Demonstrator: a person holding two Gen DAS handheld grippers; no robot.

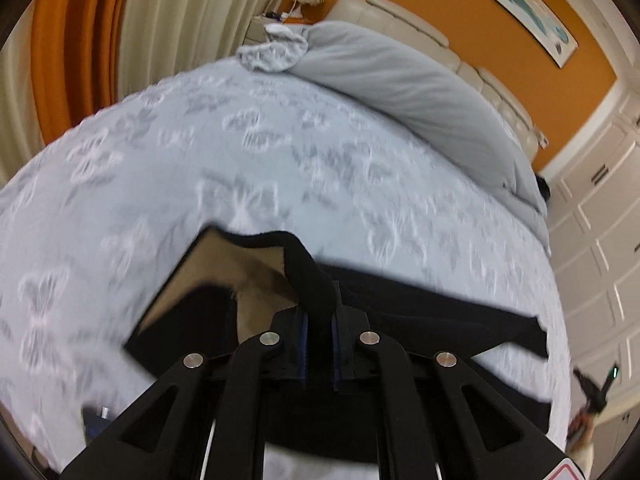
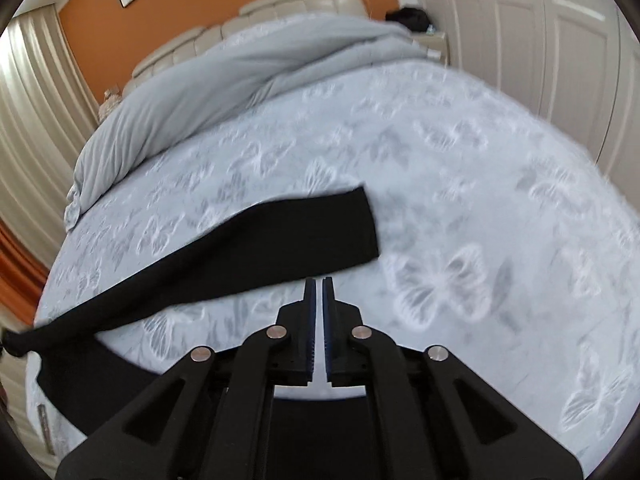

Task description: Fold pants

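Black pants [image 1: 420,312] lie on a pale bed sheet with a butterfly print [image 1: 200,160]. My left gripper [image 1: 318,300] is shut on their black waistband, which rises between the pads, and the tan inner lining [image 1: 224,264] shows to its left. In the right wrist view one pant leg [image 2: 260,248] stretches flat across the sheet [image 2: 480,200], its hem just beyond my right gripper [image 2: 319,280]. That gripper is shut with only a thin pale slit between the pads and no cloth seen in it. More black cloth [image 2: 88,384] runs under it at the lower left.
A bunched grey duvet [image 1: 400,80] [image 2: 200,100] lies along the head of the bed below a cream padded headboard [image 2: 280,0]. Orange and cream curtains [image 1: 100,40] hang on one side. White panelled wardrobe doors [image 2: 540,40] stand on the other.
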